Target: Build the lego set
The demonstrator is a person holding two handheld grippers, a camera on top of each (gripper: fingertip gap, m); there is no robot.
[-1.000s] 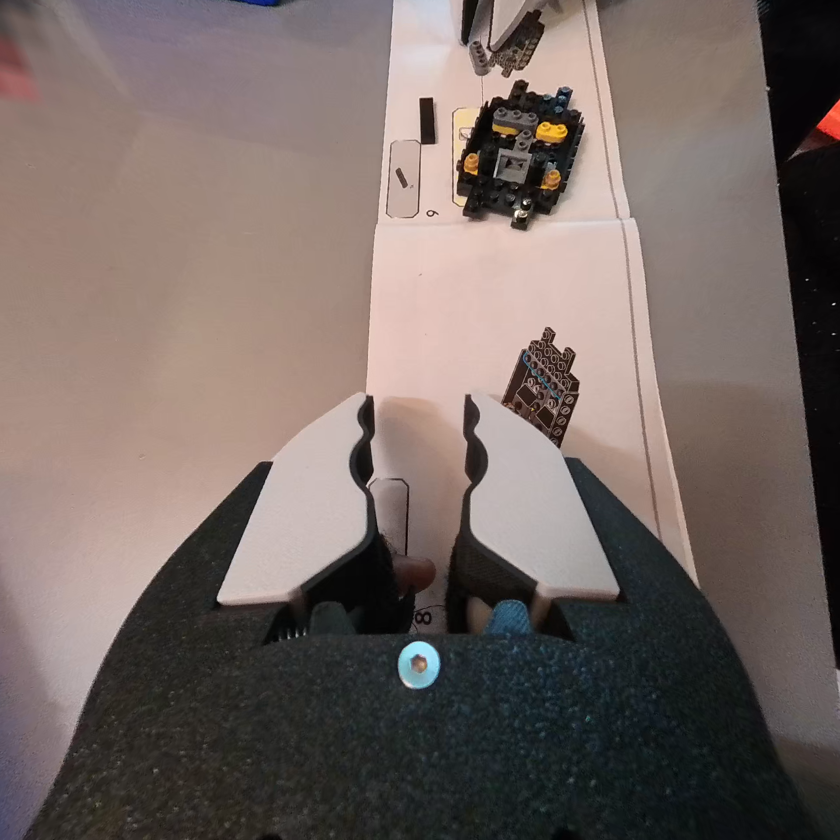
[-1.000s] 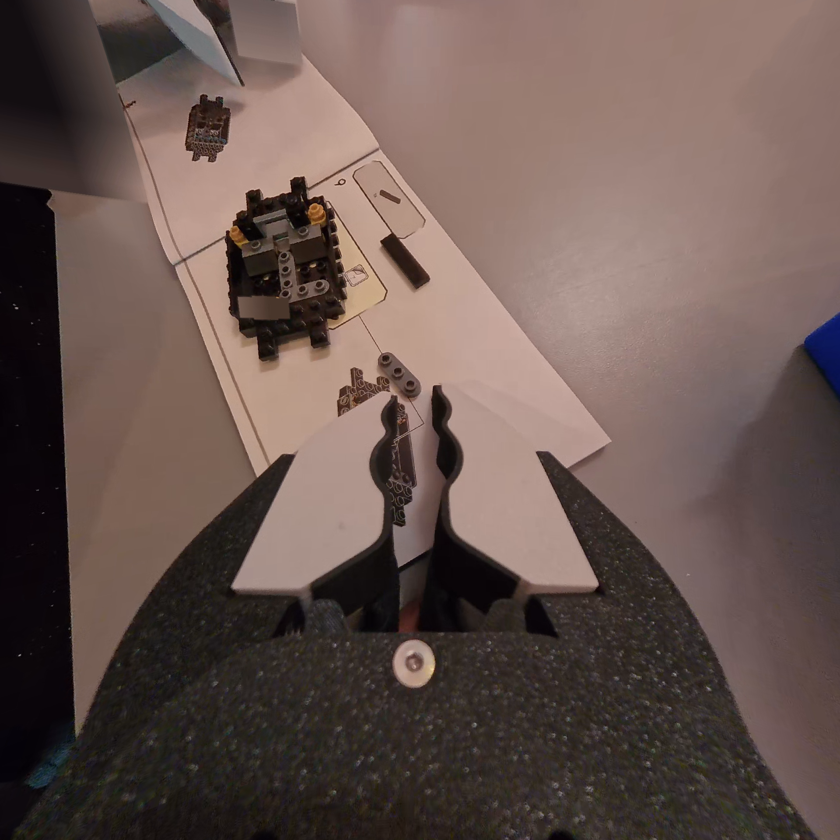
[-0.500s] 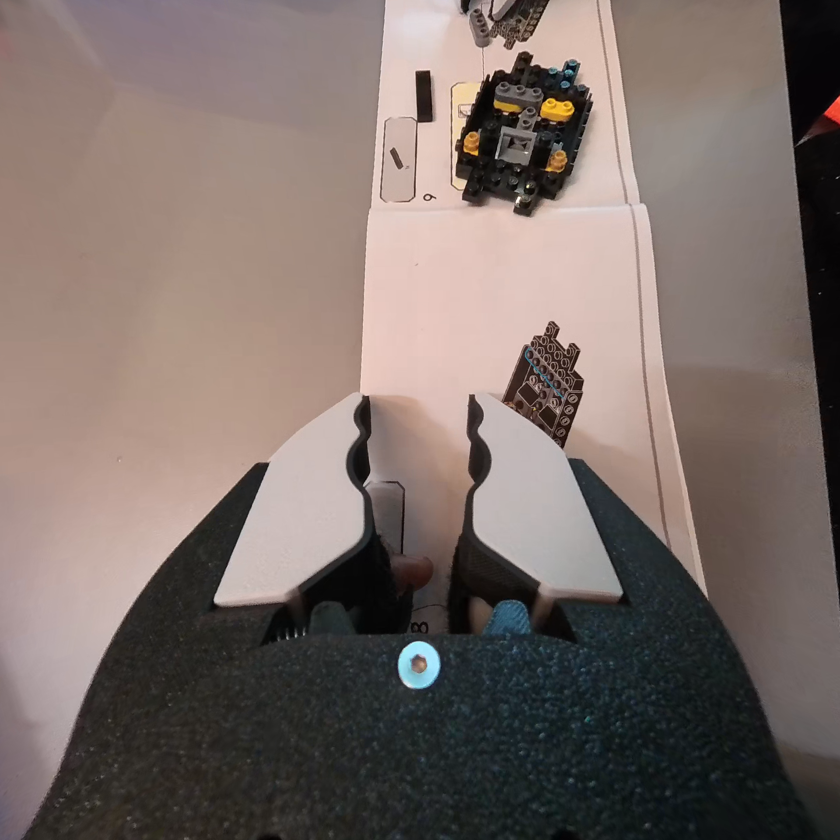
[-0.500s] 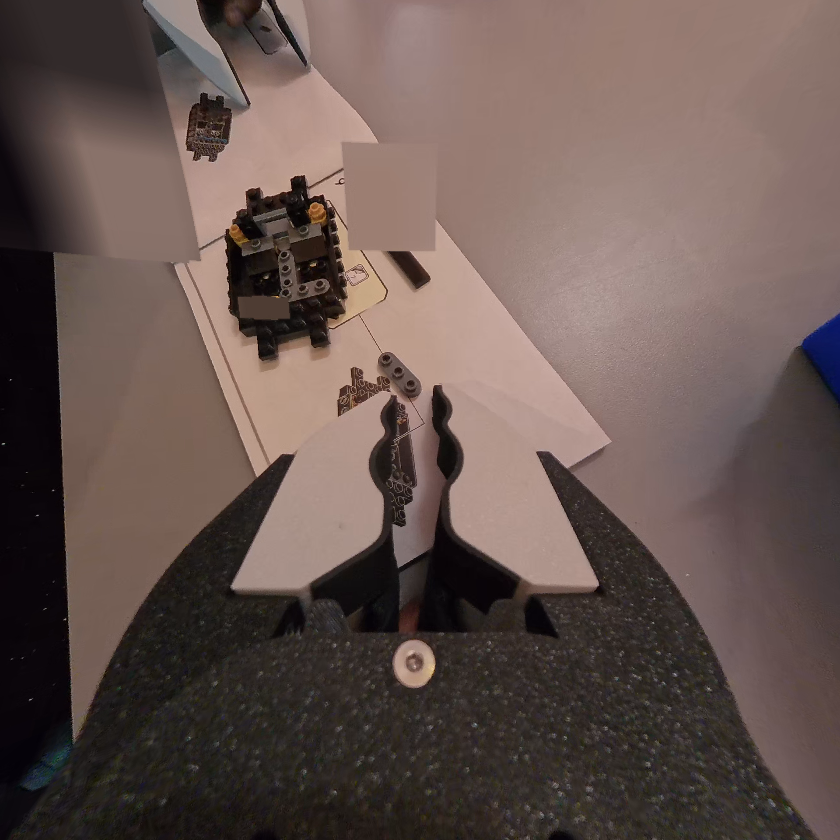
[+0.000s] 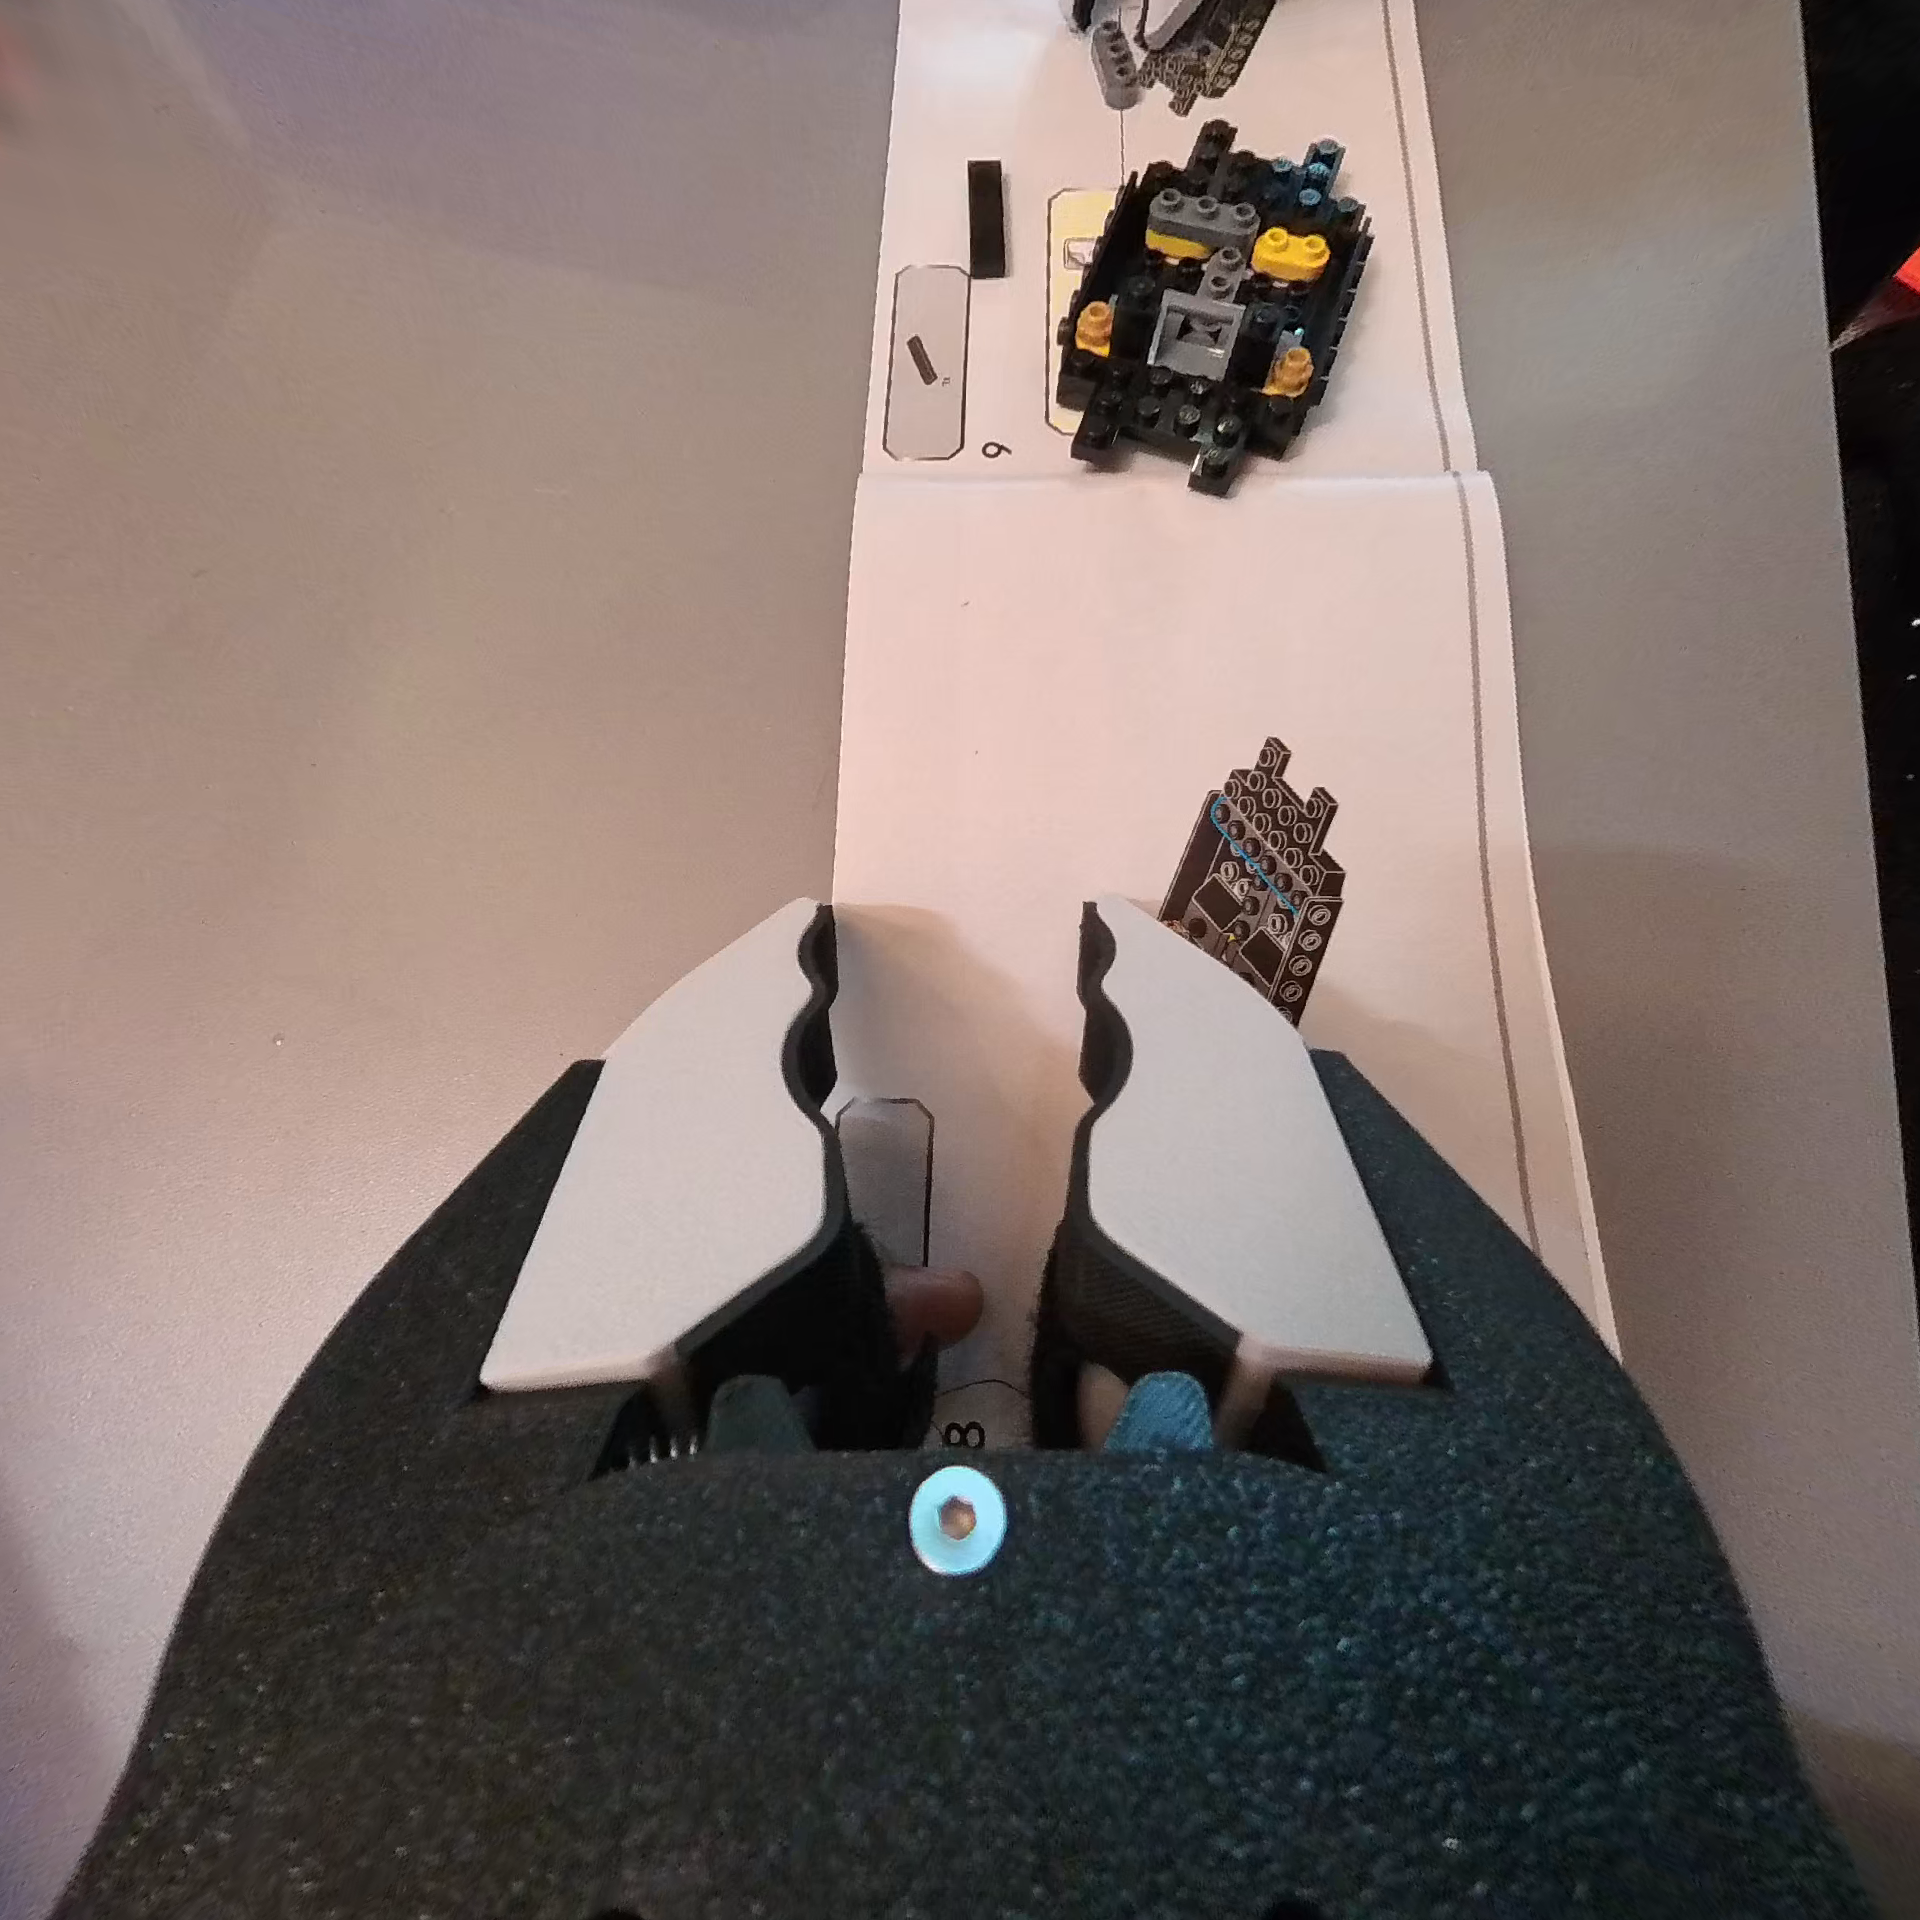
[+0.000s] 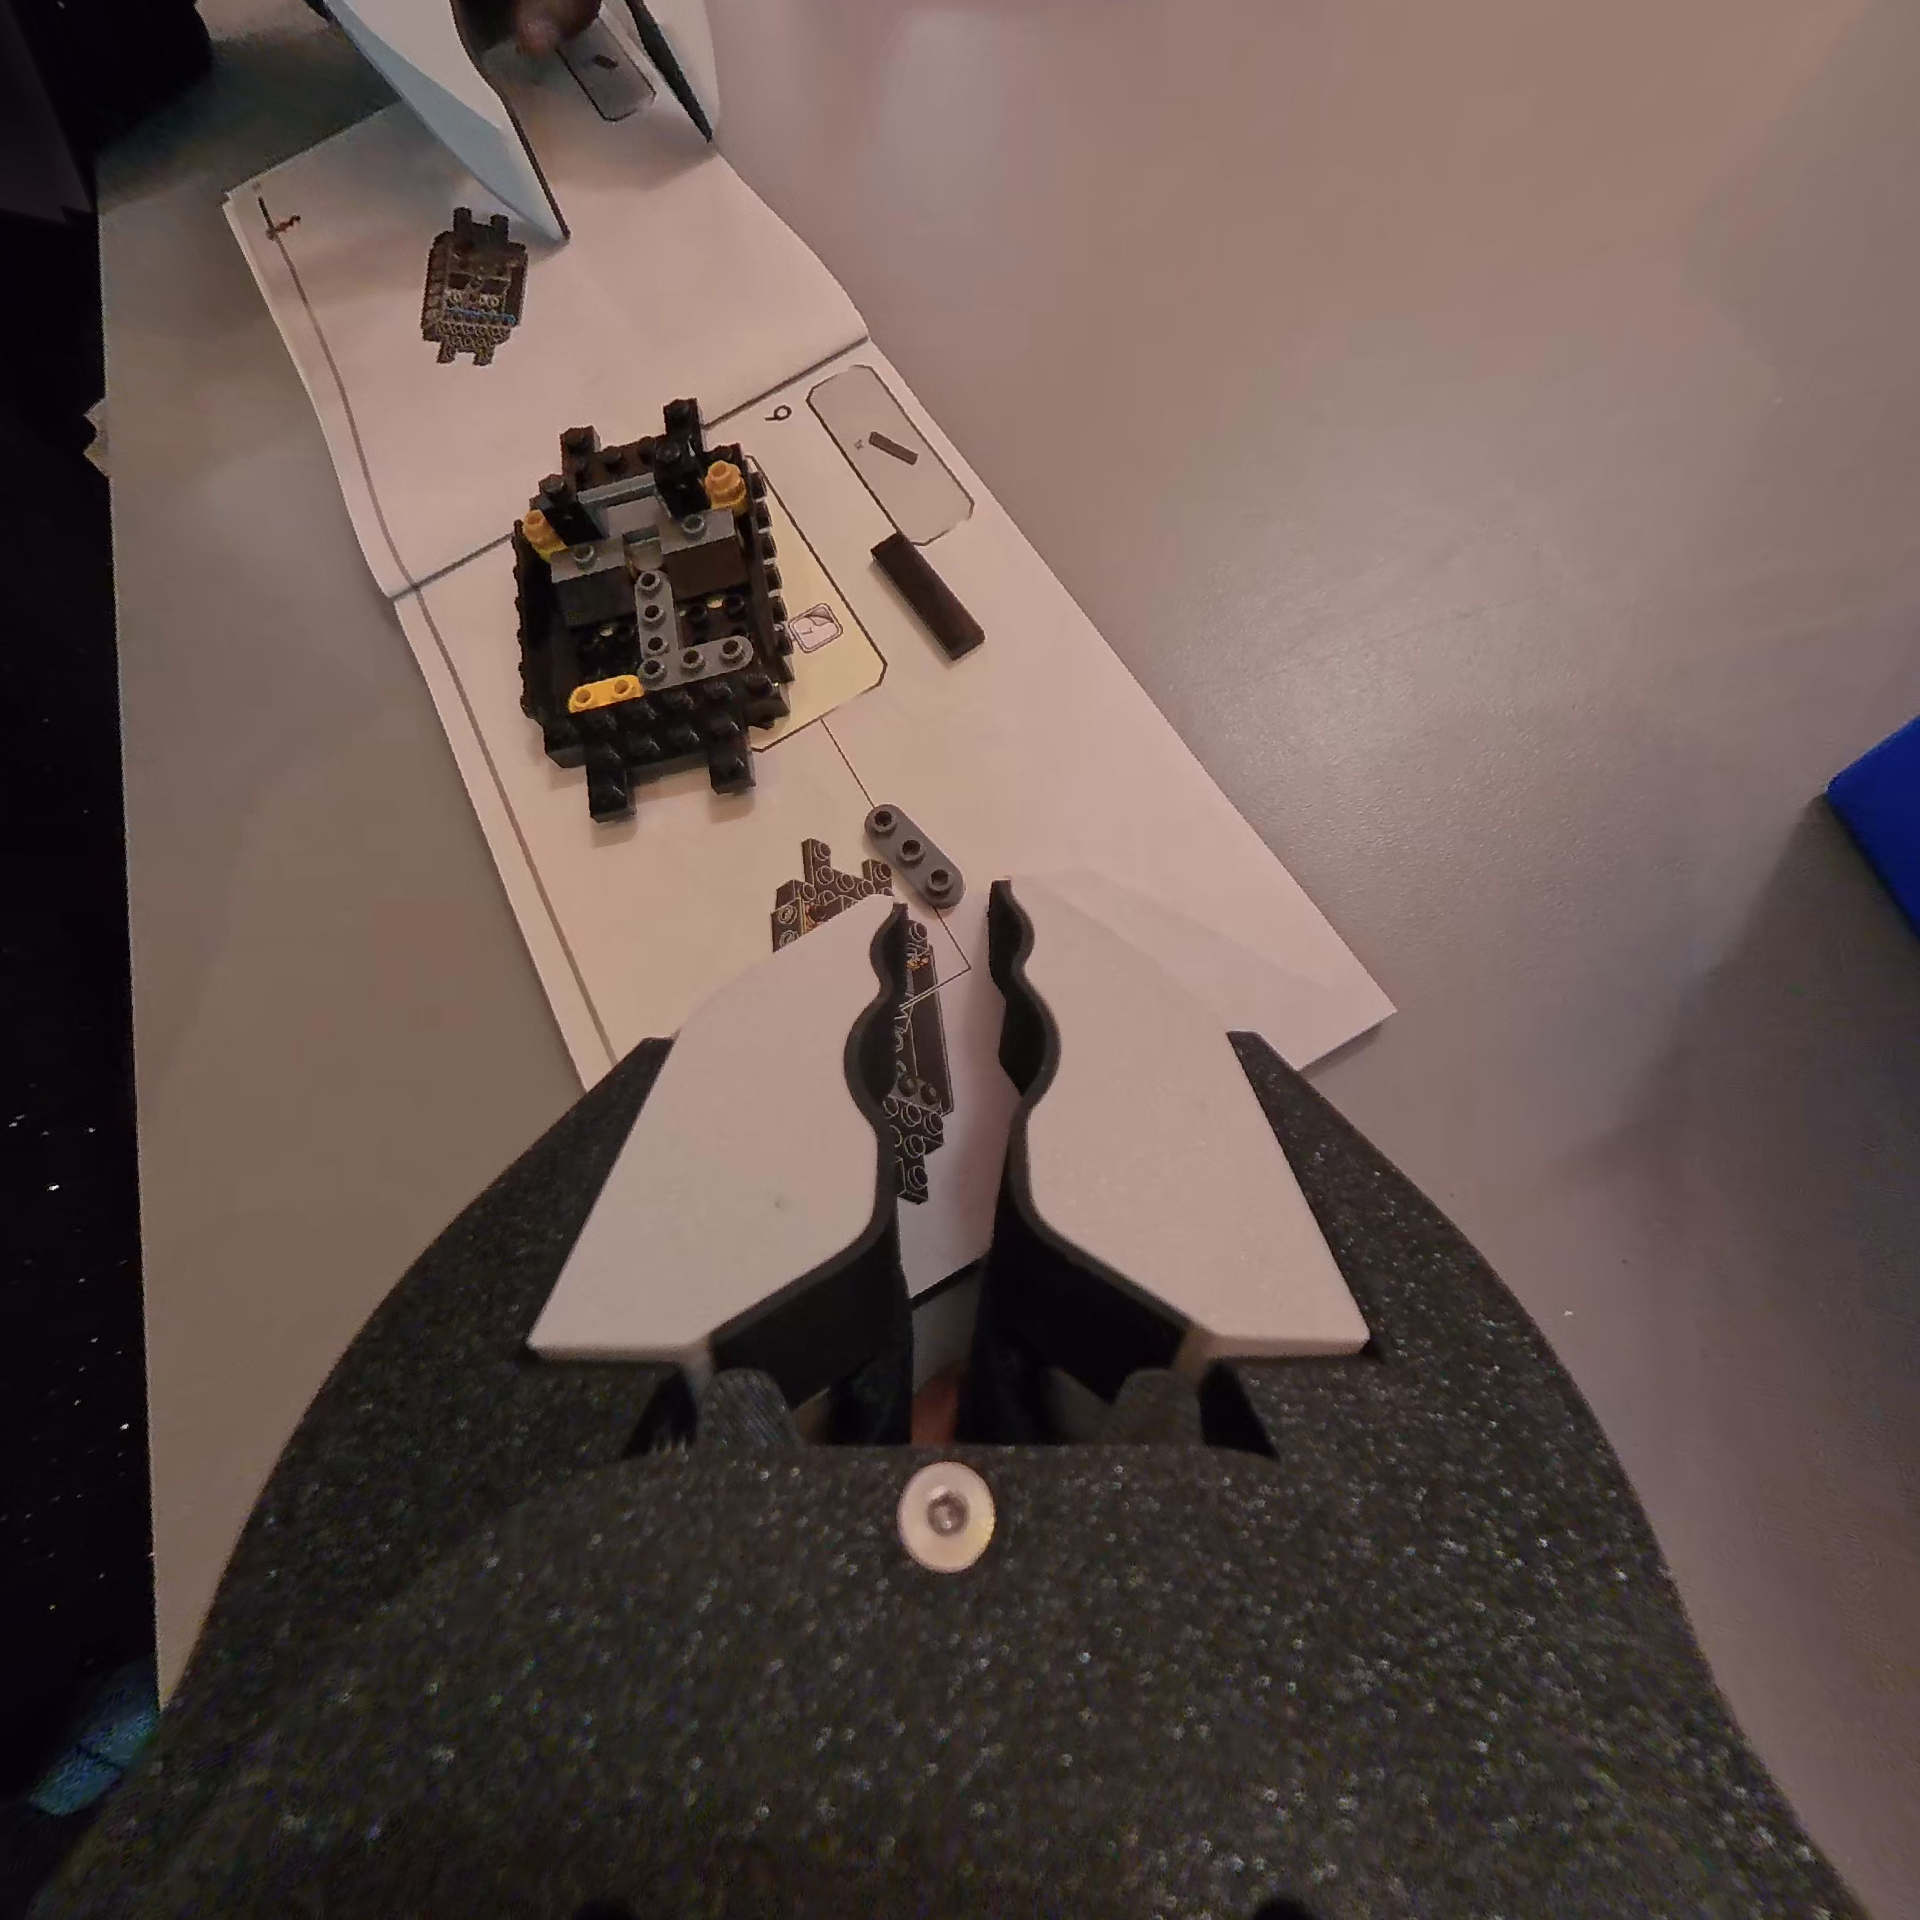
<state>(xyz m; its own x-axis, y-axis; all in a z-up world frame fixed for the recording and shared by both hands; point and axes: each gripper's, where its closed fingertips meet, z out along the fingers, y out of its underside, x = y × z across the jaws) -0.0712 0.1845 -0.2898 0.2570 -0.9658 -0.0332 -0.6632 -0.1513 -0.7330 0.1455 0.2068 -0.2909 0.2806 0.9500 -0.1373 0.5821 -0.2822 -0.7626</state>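
A partly built black lego model [image 5: 1210, 312] with grey and yellow parts stands on the white instruction sheet [image 5: 1091, 644]; it also shows in the right wrist view [image 6: 649, 623]. A loose black tile [image 6: 925, 597] lies on the sheet beside it, also visible in the left wrist view [image 5: 987, 218]. A small grey three-stud plate [image 6: 912, 854] lies just ahead of my right gripper [image 6: 945, 904], which is narrowly open and empty. My left gripper [image 5: 956, 920] is open and empty over the sheet, well short of the model.
The sheet lies along a grey table [image 6: 1351, 416]. The table's edge and a dark drop run along one side [image 6: 62, 935]. A blue object [image 6: 1881, 821] sits at the right. The left gripper's fingers [image 6: 447, 104] show at the sheet's far end. One gripper's finger ends stand about 25 cm off the other's. My right gripper is the nearer one to the loose black tile [image 6: 925, 597]: about 7 cm, against 15 cm. The left camera catches it too, in the left wrist view [image 5: 991, 213].
The model has drifted slightly up in the left wrist view, so my left gripper has eased back a little. My right gripper has not moved. Both stay open.
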